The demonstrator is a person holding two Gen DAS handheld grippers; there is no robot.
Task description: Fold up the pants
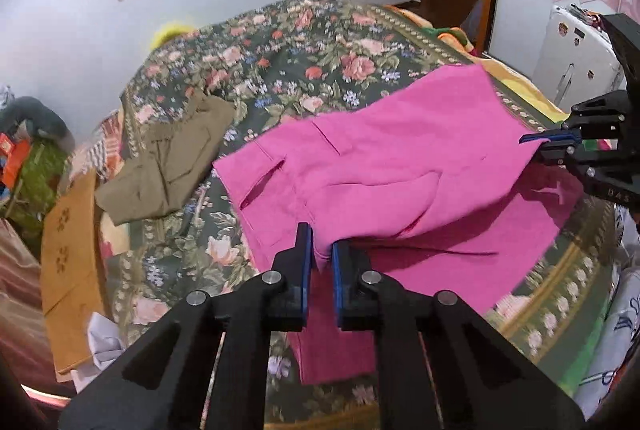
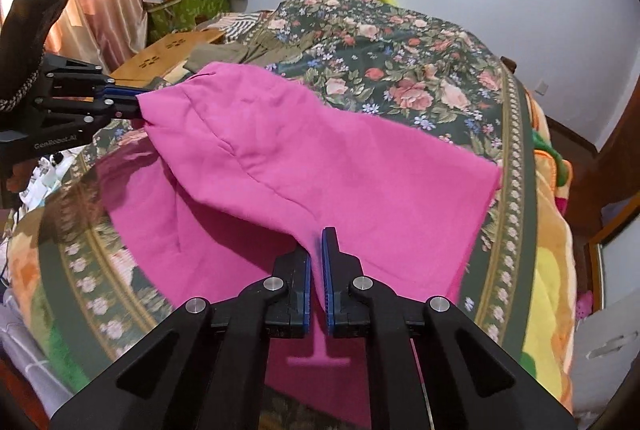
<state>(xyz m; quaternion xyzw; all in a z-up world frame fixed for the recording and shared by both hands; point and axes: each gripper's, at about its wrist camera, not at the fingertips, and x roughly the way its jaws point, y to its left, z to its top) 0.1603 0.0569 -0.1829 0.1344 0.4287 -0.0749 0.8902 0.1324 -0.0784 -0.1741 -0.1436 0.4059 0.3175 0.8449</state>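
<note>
Pinching a lifted edge of the pink pants (image 1: pixel 400 166), the left hand-held gripper (image 1: pixel 321 250) held its pads pressed on cloth above the floral bed (image 1: pixel 280 70); olive trousers (image 1: pixel 168 158) lay apart (already folded, apparently). From the right wrist, the right hand-held gripper (image 2: pixel 318 262) likewise clamped the pants' near edge. Both edges probably wanted carrying level together. Cloth beneath the lifted layer stayed hidden.

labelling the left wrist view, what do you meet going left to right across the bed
orange board → olive green pants → left gripper pinching the pink pants → right gripper clamped on their far edge
</note>
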